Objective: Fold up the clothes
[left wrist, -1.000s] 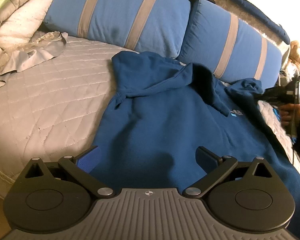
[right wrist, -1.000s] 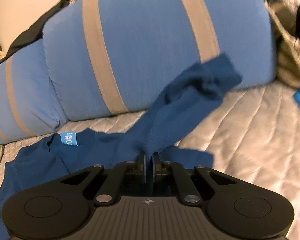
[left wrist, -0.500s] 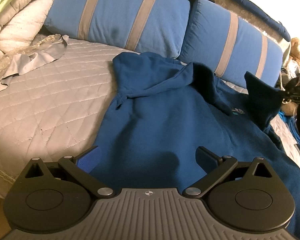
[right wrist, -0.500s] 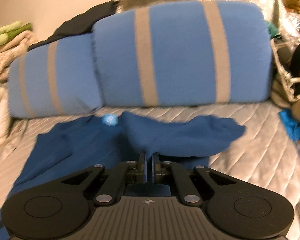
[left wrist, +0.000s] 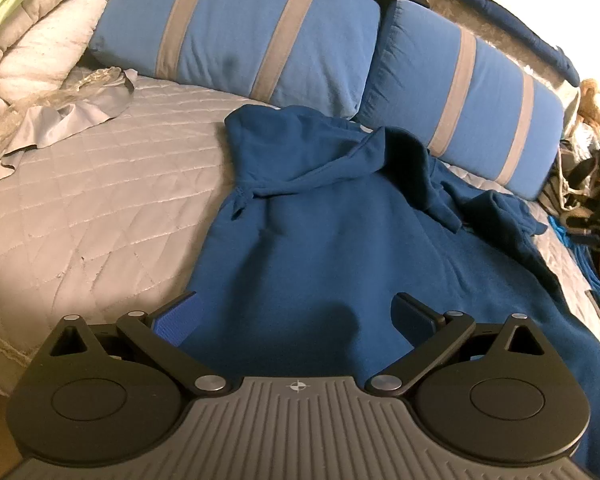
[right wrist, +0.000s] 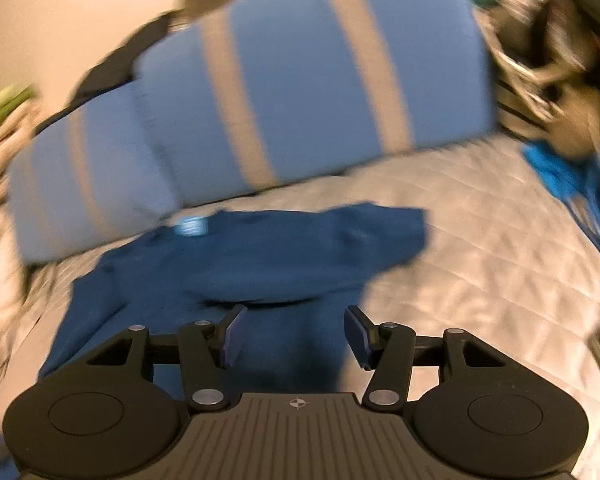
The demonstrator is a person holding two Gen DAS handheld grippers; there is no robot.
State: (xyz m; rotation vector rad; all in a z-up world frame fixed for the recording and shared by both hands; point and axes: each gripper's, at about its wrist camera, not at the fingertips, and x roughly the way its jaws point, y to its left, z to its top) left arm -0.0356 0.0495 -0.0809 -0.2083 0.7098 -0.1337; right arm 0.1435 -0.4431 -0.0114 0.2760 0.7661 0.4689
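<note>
the hoodie ahead of the left gripper's fingers is soft, matt blue fleece. the bed cover to their left is quilted cloth with a faint sheen. beyond lie matt cloth pillows. the gripper body is matt black plastic with shiny metal pins.
</note>
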